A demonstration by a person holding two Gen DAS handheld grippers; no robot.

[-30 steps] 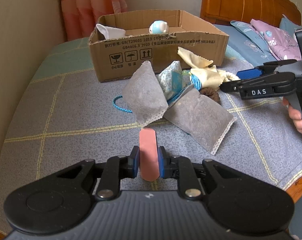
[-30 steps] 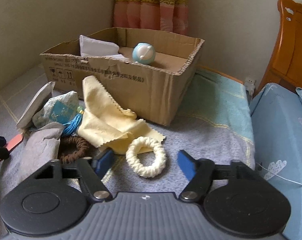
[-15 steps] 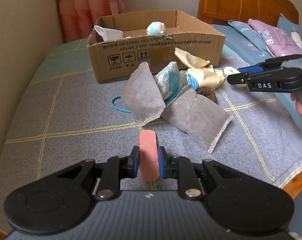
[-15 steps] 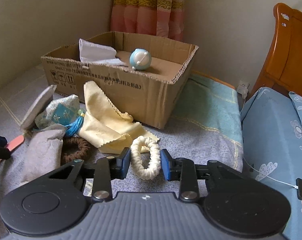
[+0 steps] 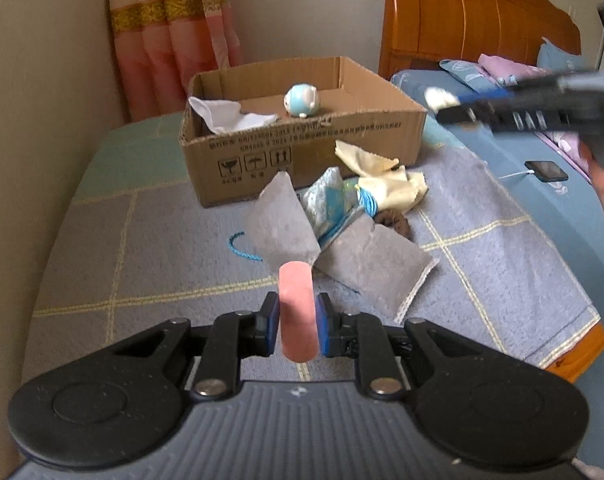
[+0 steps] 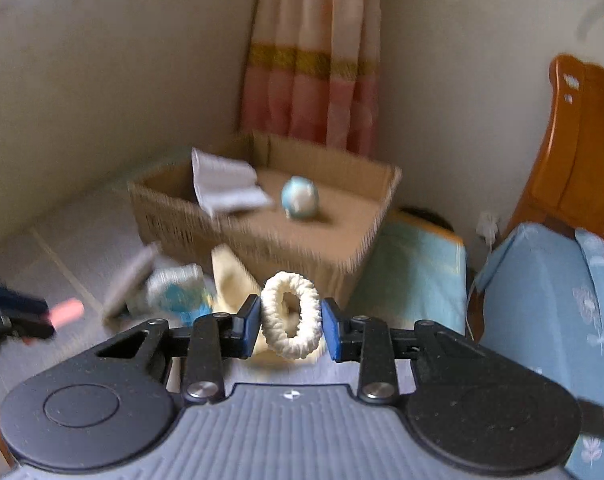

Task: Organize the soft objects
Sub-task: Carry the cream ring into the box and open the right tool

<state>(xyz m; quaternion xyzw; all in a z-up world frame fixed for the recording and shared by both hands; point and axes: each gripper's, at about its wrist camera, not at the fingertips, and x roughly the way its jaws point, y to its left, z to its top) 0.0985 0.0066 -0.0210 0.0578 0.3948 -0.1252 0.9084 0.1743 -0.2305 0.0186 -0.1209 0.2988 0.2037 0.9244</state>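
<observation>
scrunchie (image 6: 290, 315) in right tool (image 6: 290, 322), cardboard box (image 6: 262, 236) ahead, yellow cloth (image 6: 232, 276) below

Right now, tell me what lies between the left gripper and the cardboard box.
In the left wrist view: grey cloth pieces, a patterned blue bundle and blue cord.

You face the open brown cardboard box (image 5: 302, 148) on the bed, round blue-and-white plush toy (image 5: 302, 100) and crumpled white cloth (image 5: 226, 118) inside it, grey fabric pouches (image 5: 286, 220) and yellow cloth (image 5: 385, 176) heaped before it, wooden headboard (image 5: 461, 20) behind it to the right.
</observation>
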